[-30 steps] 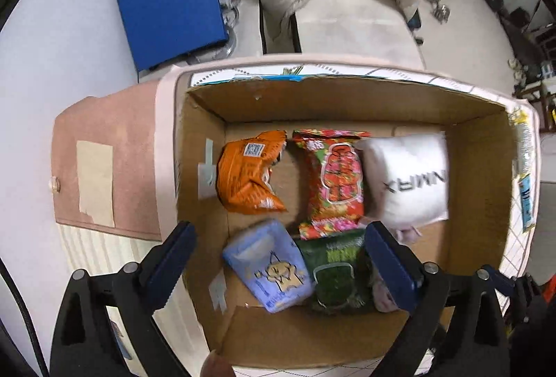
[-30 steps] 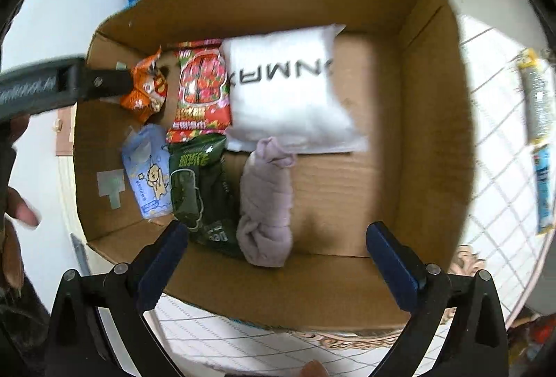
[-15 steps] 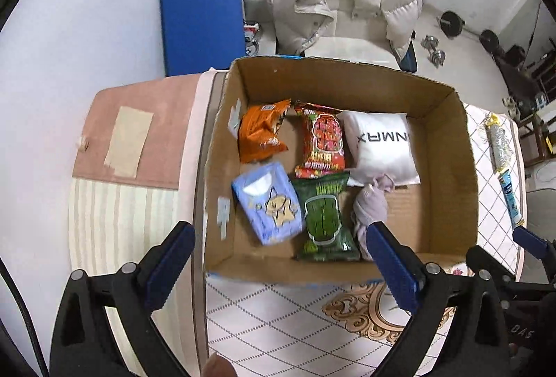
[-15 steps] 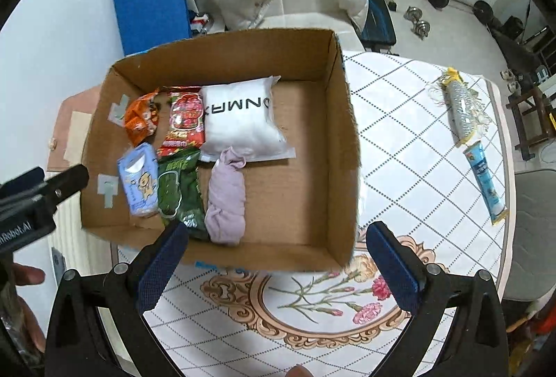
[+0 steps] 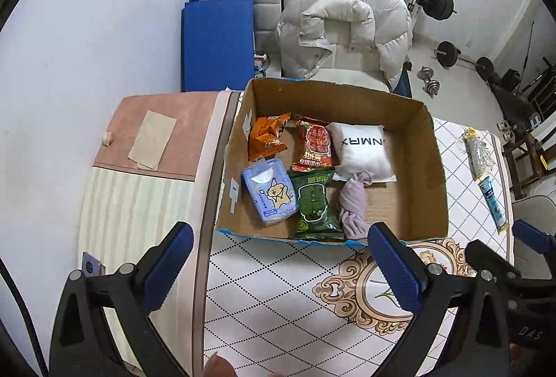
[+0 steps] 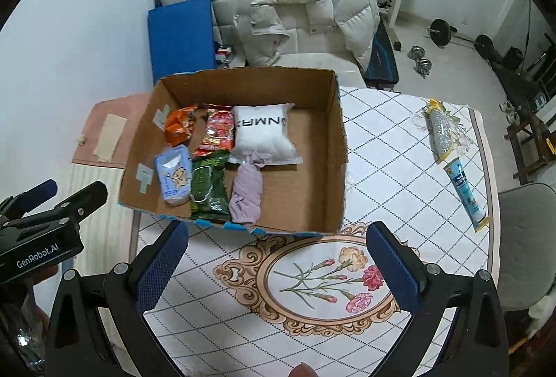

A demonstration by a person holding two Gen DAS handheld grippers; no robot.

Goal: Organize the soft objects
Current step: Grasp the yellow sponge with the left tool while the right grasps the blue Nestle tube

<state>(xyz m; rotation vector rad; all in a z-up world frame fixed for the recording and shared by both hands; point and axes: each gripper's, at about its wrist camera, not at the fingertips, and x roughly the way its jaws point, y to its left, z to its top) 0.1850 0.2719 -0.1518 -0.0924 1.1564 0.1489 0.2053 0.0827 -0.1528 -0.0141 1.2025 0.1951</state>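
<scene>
Inside cardboard box (image 5: pixel 422 147), at its left half: 6 soft items in 2 rows. Far row: orange packet (image 5: pixel 267 137), red packet (image 5: pixel 314 144), white pillow pack (image 5: pixel 361 149). Near row: blue tissue pack (image 5: pixel 272 194), green packet (image 5: pixel 315 205), lilac cloth roll (image 5: pixel 352 203). Long axes of red and green packets and cloth roll run near wall to far wall. Left gripper (image 5: pixel 278 269) spread wide, holding nothing, above patterned tablecloth (image 5: pixel 278 300). Right gripper (image 6: pixel 274 267) likewise wide, holding nothing.
</scene>
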